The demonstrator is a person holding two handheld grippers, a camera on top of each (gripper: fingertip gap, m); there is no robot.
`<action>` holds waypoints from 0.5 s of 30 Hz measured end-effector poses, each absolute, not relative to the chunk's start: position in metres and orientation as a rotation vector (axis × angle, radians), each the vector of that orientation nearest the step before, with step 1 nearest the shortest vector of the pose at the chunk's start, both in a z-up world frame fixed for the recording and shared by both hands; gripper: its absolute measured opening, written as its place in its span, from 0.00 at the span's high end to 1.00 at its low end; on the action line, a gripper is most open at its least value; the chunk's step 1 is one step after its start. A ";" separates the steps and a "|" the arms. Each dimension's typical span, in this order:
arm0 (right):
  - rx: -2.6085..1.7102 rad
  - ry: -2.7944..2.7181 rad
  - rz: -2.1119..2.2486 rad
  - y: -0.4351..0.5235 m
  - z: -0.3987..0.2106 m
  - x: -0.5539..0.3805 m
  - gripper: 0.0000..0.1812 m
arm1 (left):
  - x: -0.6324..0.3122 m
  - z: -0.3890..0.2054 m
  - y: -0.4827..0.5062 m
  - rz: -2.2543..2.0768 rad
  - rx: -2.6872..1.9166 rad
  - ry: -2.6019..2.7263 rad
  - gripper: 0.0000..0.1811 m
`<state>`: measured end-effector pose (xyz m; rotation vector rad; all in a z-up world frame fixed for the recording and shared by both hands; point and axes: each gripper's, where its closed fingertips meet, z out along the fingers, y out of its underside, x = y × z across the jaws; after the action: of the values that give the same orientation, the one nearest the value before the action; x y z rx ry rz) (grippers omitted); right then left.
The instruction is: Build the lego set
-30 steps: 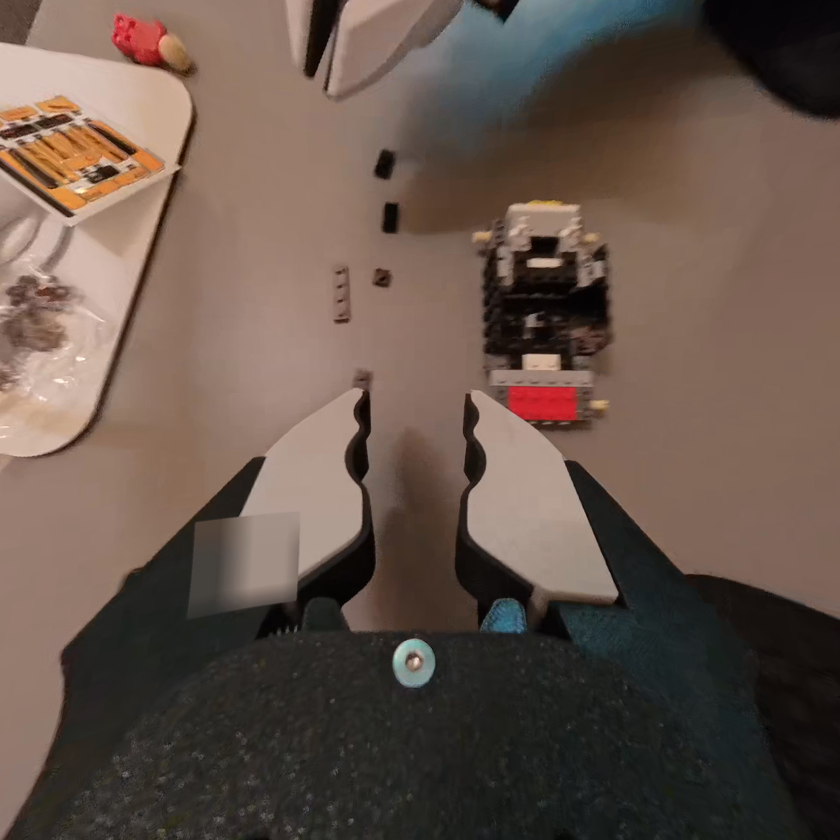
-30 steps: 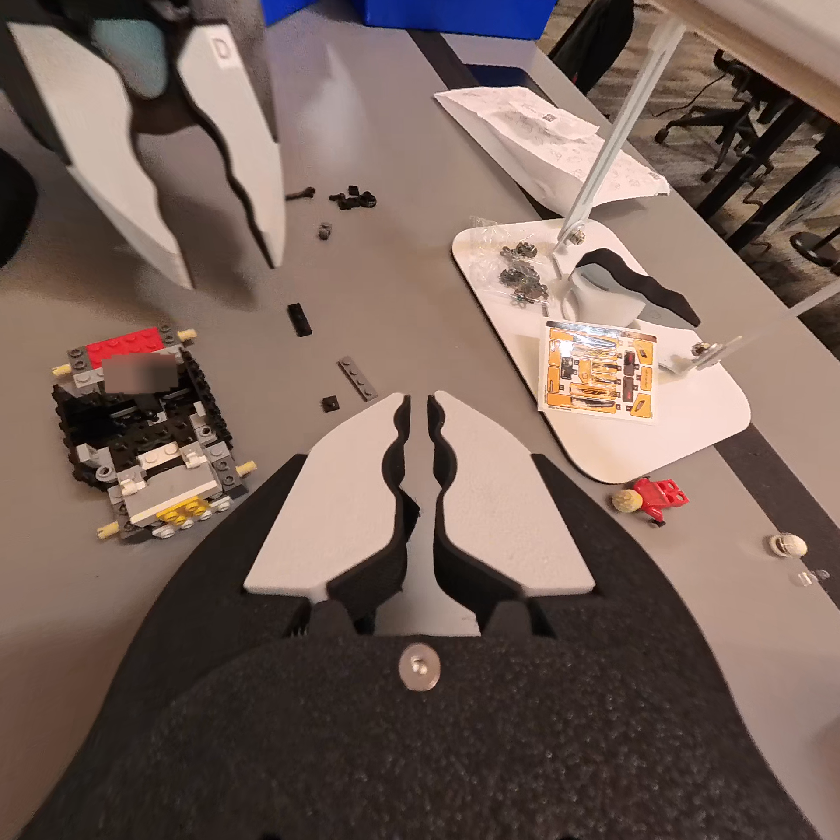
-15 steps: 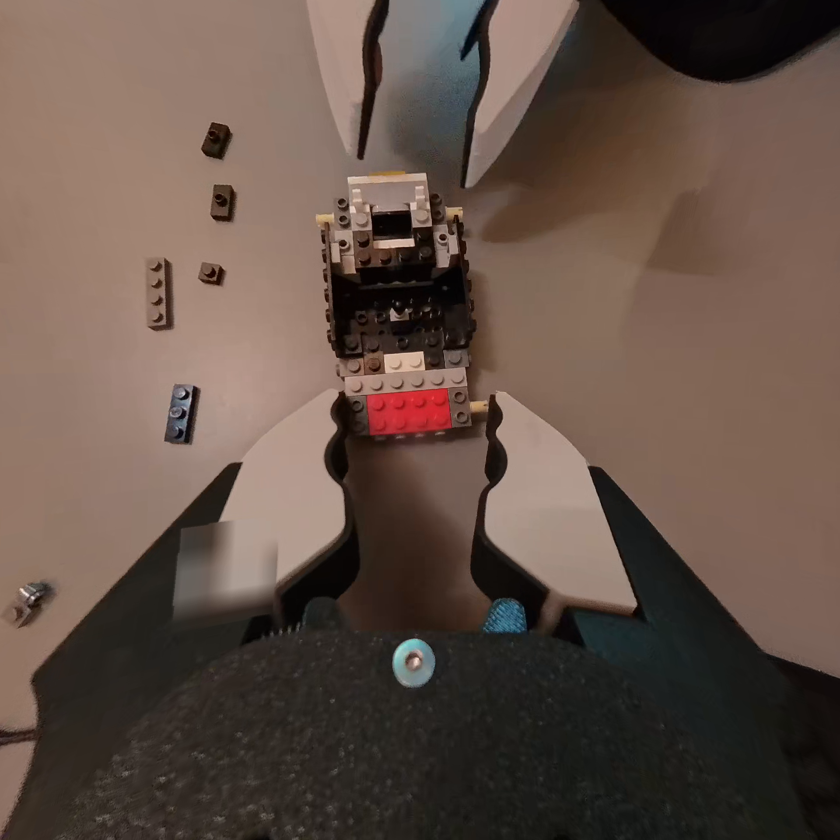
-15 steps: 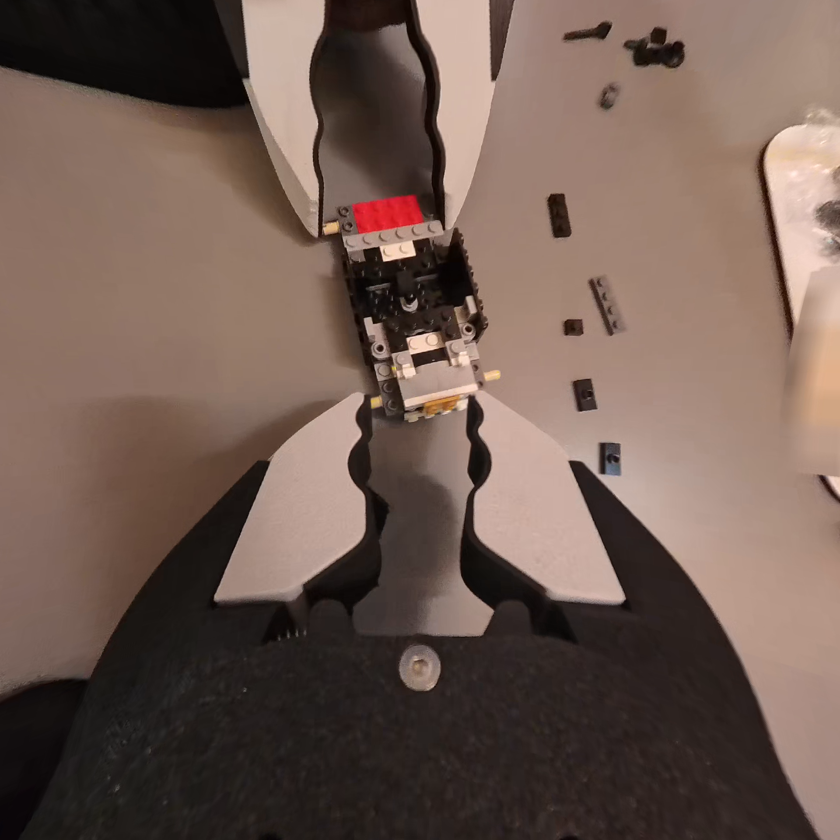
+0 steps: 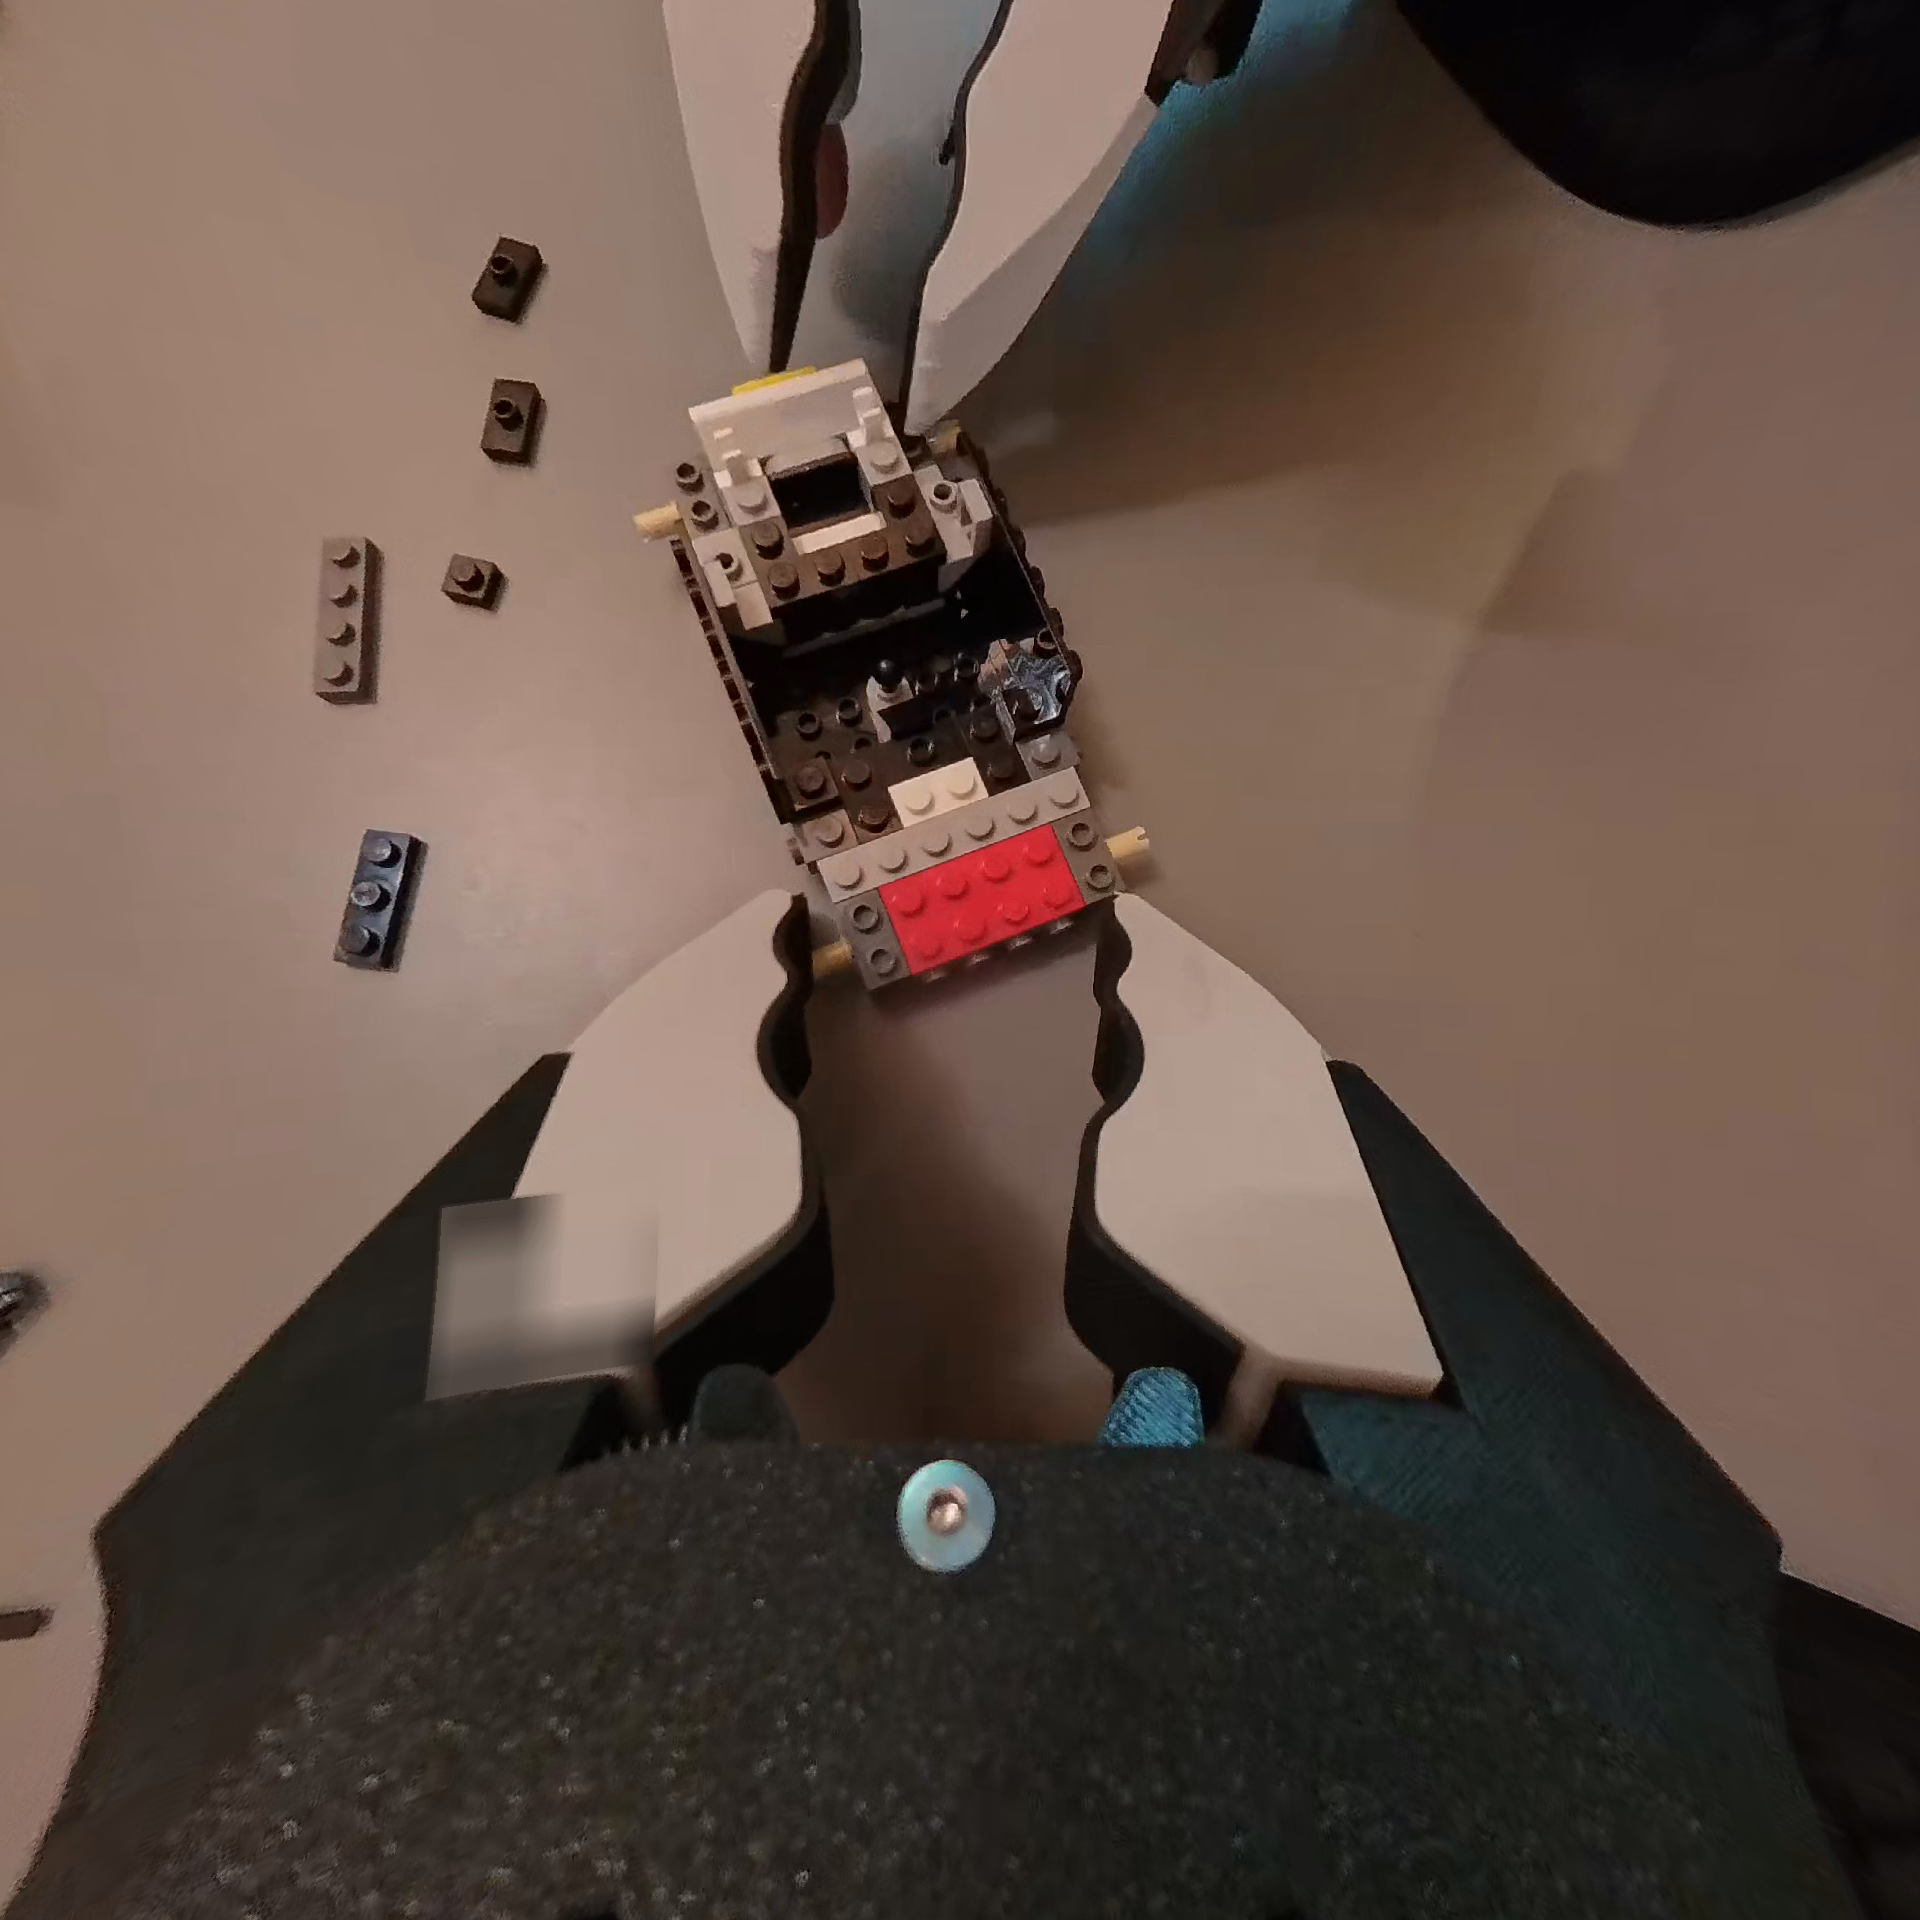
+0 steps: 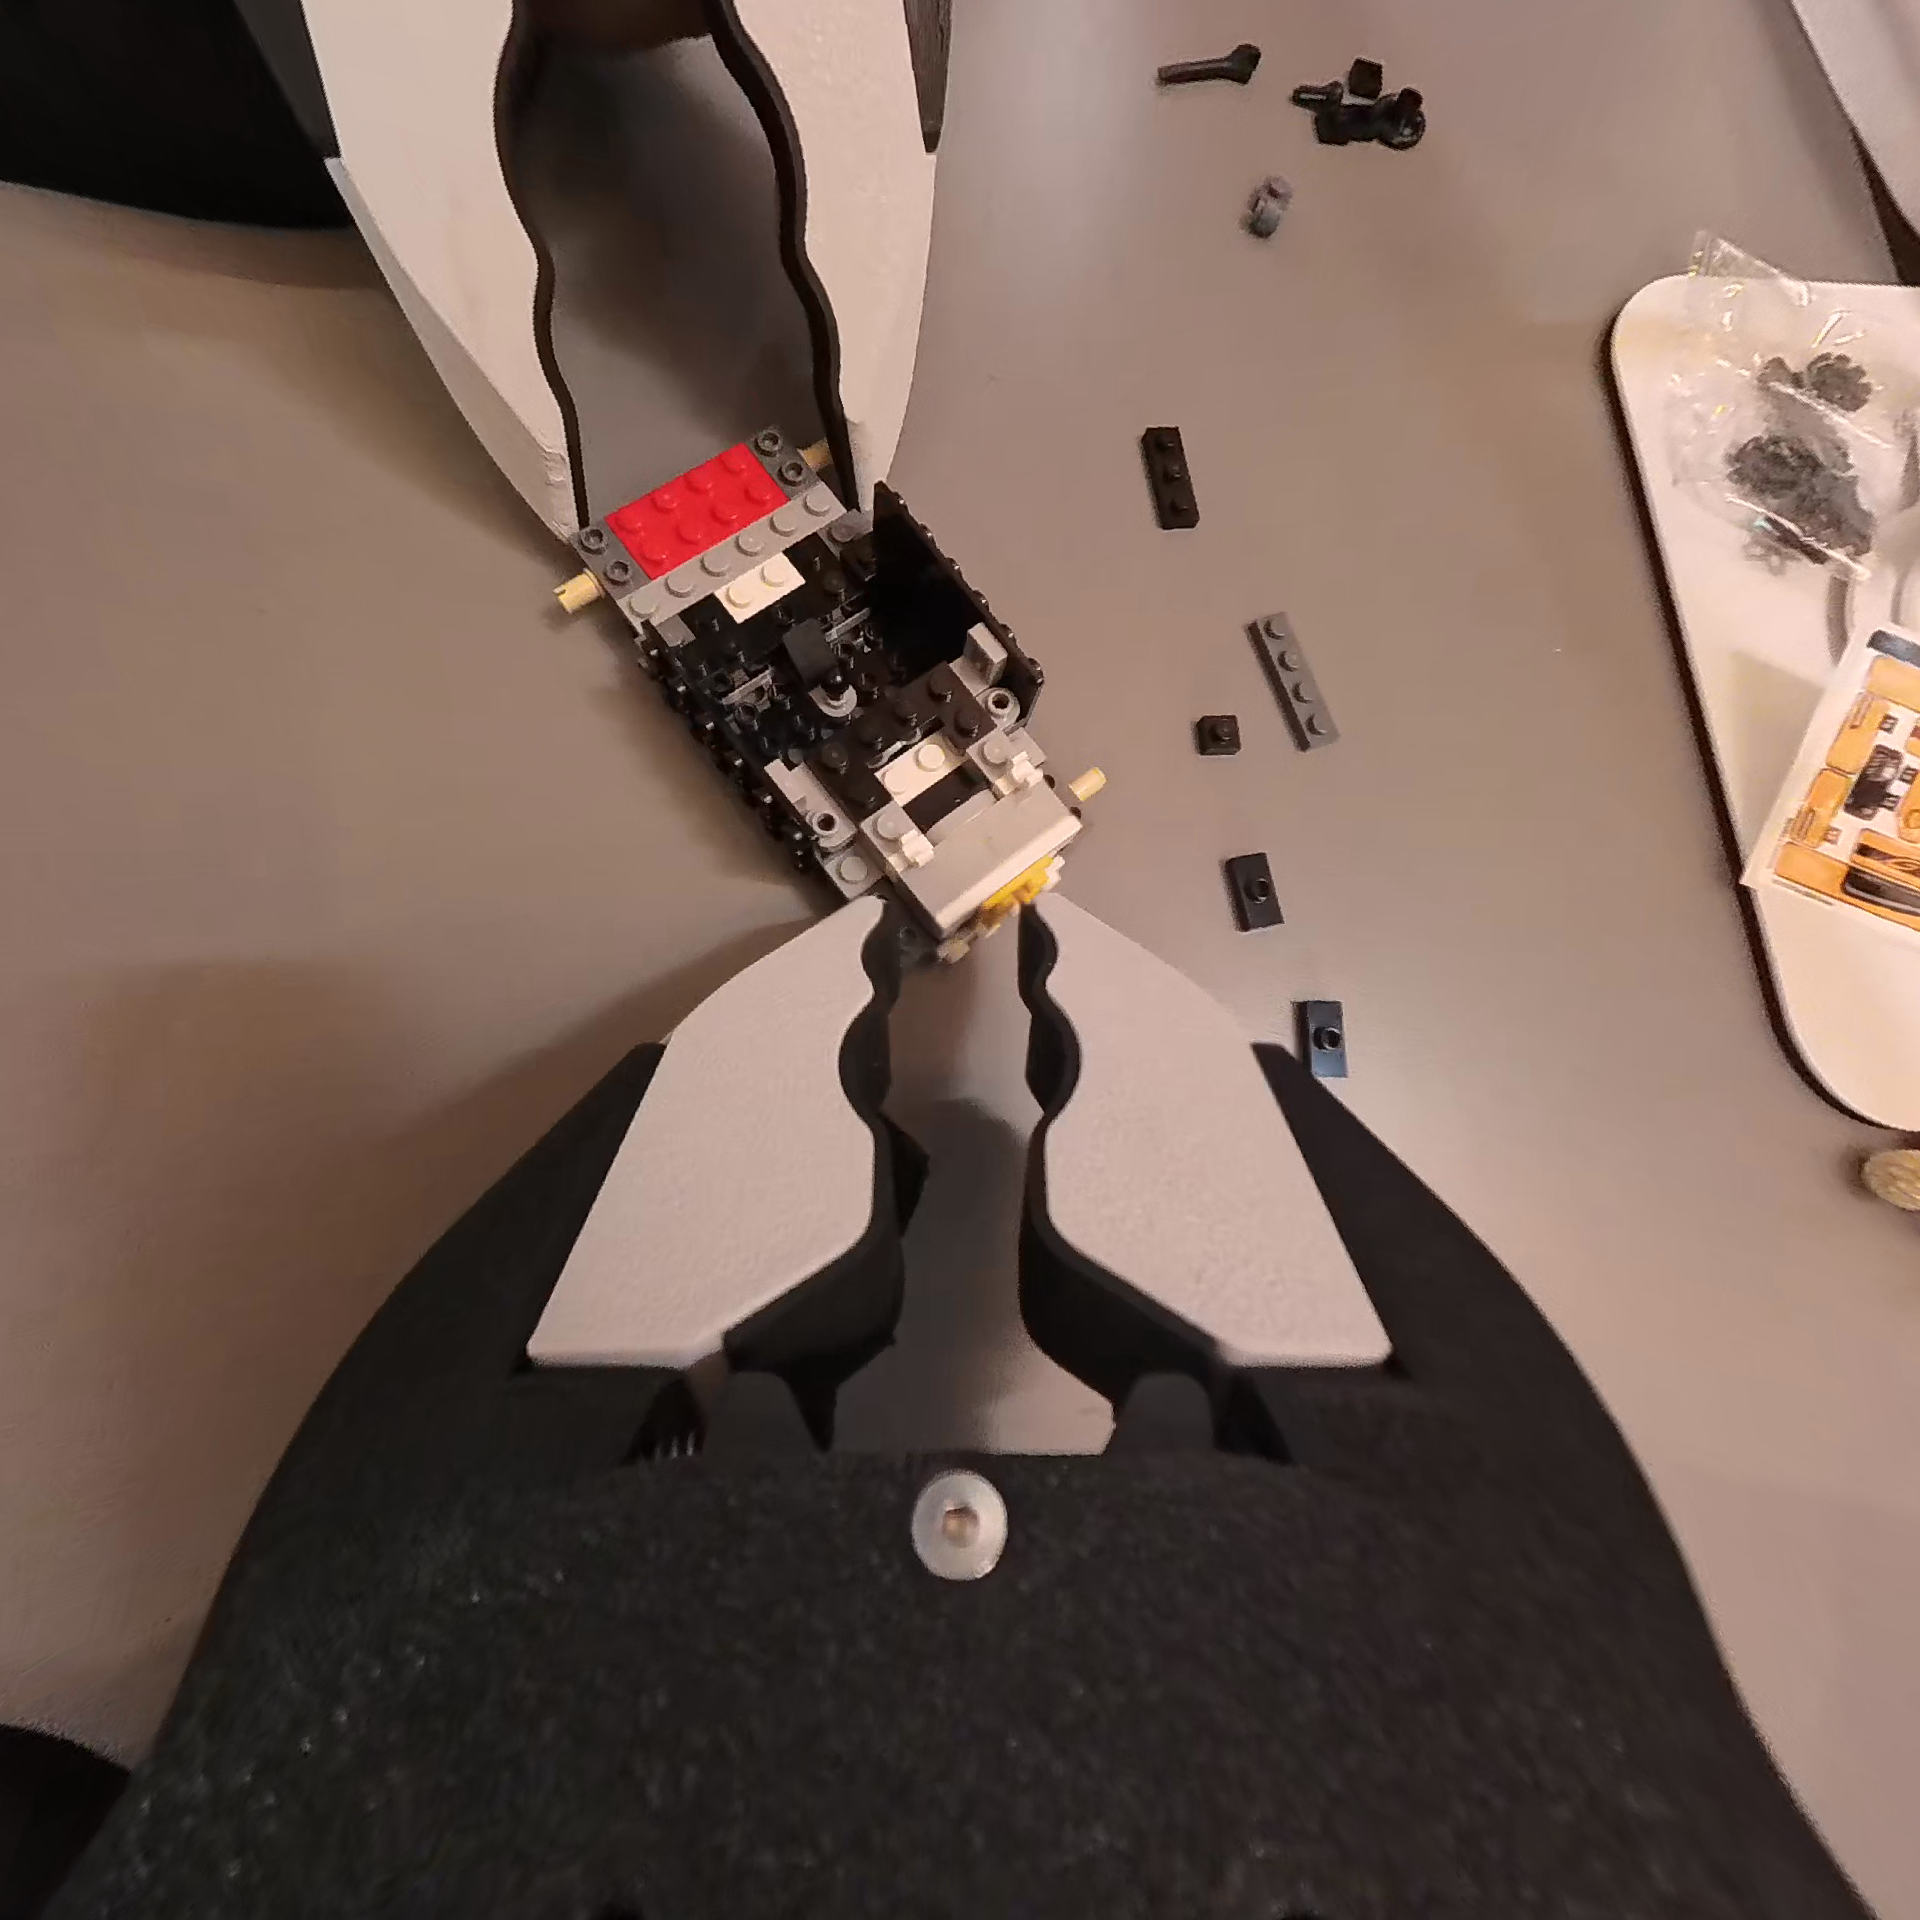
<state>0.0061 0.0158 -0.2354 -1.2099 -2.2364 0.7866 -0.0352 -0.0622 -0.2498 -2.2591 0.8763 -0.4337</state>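
Grey surface (image 6: 312, 831) stretches under both of my tools, and a half-built lego car (image 5: 883, 675) lies on it at an angle between them. My left gripper (image 5: 951, 935) has its fingers spread wide on either side of the car's red-plated end, close to its sides; whether they press it, I cannot tell. My right gripper (image 6: 951, 920) meets the opposite, light-grey end, its fingers parted by a narrower gap with the yellow piece at their tips; again I cannot tell if they grip.

Only the right wrist view shows the white tray (image 6: 1704, 727) at the edge, carrying a clear bag of dark parts (image 6: 1787, 488) and an orange sticker sheet (image 6: 1839, 821), plus a cluster of small black pieces (image 6: 1361, 104) far up the surface.

Both views show the loose plates beside the car: a grey four-stud strip (image 5: 343, 618), a dark blue three-stud plate (image 5: 379, 899) and small black single-stud plates (image 5: 509, 275). Only the left wrist view catches a small metallic bit (image 5: 16, 1299) at its left edge.
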 end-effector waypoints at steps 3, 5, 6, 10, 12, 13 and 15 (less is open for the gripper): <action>-1.221 -2.224 0.800 0.017 -0.235 0.006 0.88 | -0.037 -0.249 -0.060 -0.420 -2.244 0.873 0.72; -1.227 -2.214 0.803 0.019 -0.235 0.005 0.88 | -0.038 -0.249 -0.058 -0.414 -2.233 0.866 0.72; -1.228 -2.211 0.803 0.019 -0.235 0.005 0.88 | -0.039 -0.249 -0.058 -0.416 -2.228 0.862 0.71; -1.233 -2.203 0.819 0.020 -0.235 0.005 0.88 | -0.045 -0.248 -0.054 -0.393 -2.212 0.837 0.72; -1.238 -2.188 0.844 0.021 -0.233 0.004 0.88 | -0.047 -0.244 -0.052 -0.422 -2.191 0.808 0.72; -1.241 -2.176 0.857 0.022 -0.231 0.004 0.88 | -0.048 -0.240 -0.052 -0.449 -2.176 0.787 0.72; -1.241 -2.126 0.889 0.025 -0.226 0.000 0.88 | -0.050 -0.233 -0.049 -0.485 -2.139 0.746 0.73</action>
<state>0.0003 0.0249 -0.2259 -1.2413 -2.1262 0.8885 -0.0501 -0.0493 -0.2325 -2.1387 0.7463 -0.4849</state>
